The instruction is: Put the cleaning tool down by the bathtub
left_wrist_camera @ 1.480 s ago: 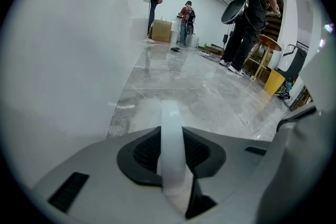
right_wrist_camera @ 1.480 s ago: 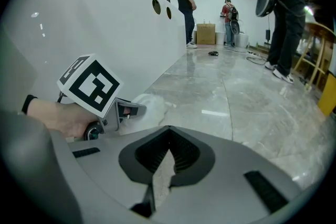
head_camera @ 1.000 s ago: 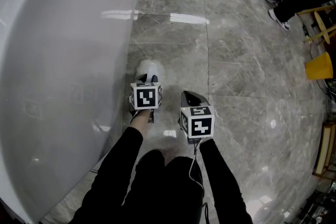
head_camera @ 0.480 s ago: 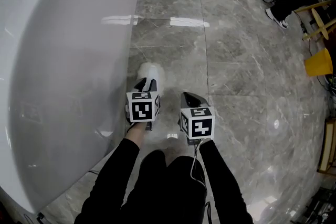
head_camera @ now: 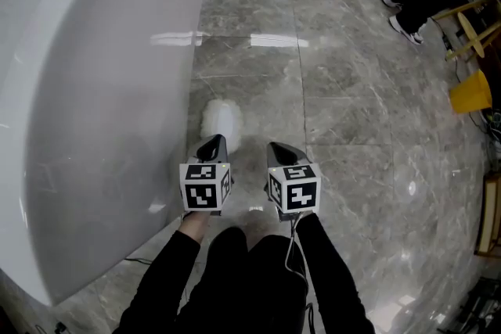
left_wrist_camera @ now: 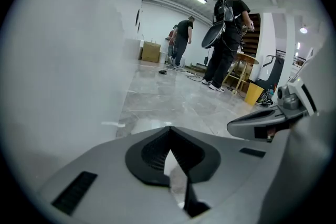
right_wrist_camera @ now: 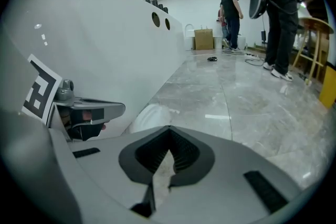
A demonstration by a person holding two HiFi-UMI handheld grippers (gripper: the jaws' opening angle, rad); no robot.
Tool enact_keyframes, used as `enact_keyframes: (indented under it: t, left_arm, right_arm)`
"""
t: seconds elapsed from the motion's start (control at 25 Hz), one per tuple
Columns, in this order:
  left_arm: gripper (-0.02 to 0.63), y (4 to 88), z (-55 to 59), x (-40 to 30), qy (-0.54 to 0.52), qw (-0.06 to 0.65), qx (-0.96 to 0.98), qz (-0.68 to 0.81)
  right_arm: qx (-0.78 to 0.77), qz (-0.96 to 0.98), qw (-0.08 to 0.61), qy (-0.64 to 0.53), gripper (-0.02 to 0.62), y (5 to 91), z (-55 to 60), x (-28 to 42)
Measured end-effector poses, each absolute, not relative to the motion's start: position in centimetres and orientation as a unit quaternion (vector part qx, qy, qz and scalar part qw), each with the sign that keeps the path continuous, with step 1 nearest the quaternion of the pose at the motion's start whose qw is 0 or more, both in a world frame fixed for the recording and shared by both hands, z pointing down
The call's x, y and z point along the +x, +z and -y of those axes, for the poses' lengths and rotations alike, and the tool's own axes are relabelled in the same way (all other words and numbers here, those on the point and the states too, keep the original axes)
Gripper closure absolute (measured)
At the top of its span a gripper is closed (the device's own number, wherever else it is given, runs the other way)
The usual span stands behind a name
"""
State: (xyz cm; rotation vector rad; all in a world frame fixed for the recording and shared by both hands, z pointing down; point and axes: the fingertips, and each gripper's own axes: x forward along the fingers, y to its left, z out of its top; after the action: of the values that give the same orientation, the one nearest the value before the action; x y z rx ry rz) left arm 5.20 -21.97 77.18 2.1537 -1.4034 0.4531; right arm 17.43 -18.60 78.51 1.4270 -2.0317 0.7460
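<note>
Cleaning tool (head_camera: pixel 221 121), a white fluffy lump, sits on the grey marble floor (head_camera: pixel 352 129) right against the foot of the bathtub (head_camera: pixel 94 90), its soft body touching or all but touching the curved white wall. So the set-down looks done, by my read.

Now the relation that matters. The cleaning tool lies straight ahead of the left gripper (head_camera: pixel 211 146), just beyond its tip and a shade to the right. From the right gripper (head_camera: pixel 283 151) it lies ahead and off to the left, and the right gripper view shows it that way too, as a pale mound (right_wrist_camera: pixel 149 115) by the tub wall (right_wrist_camera: pixel 105 34). Left is clearly the nearer one. The lump's longer side runs away from the person, roughly along the tub; no handle can be made out from here.

Jaws: the left pair is drawn together at the tips with nothing between them, only floor showing through the slit behind. The right pair is the same, together and empty. Both grippers hang side by side, low over the floor, and neither touches the tool.

If anything follows, I'd judge it a straight pull back from the left, with no sideways swing, since the tub wall (left_wrist_camera: pixel 63 34) stands close on that side.
</note>
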Motion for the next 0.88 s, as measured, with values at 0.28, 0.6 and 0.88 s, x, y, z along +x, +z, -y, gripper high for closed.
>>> enact_keyframes:
  t: [0.28, 0.6, 0.88]
  left_arm:
    - [0.598, 77.1, 21.1, 4.4, 0.166, 0.27, 0.794, 0.519]
    - [0.598, 77.3, 20.6, 4.1, 0.172, 0.268, 0.793, 0.52]
    - [0.598, 77.4, 20.2, 4.2, 0.176, 0.266, 0.793, 0.519]
  right_arm:
    - [0.523, 0.758, 0.272, 0.279, 0.597, 78.4, 18.3, 17.0]
    - [0.519, 0.762, 0.27, 0.278, 0.597, 78.4, 17.9, 16.7]
    - [0.519, 0.763, 0.269, 0.278, 0.597, 78.2, 17.6, 16.8]
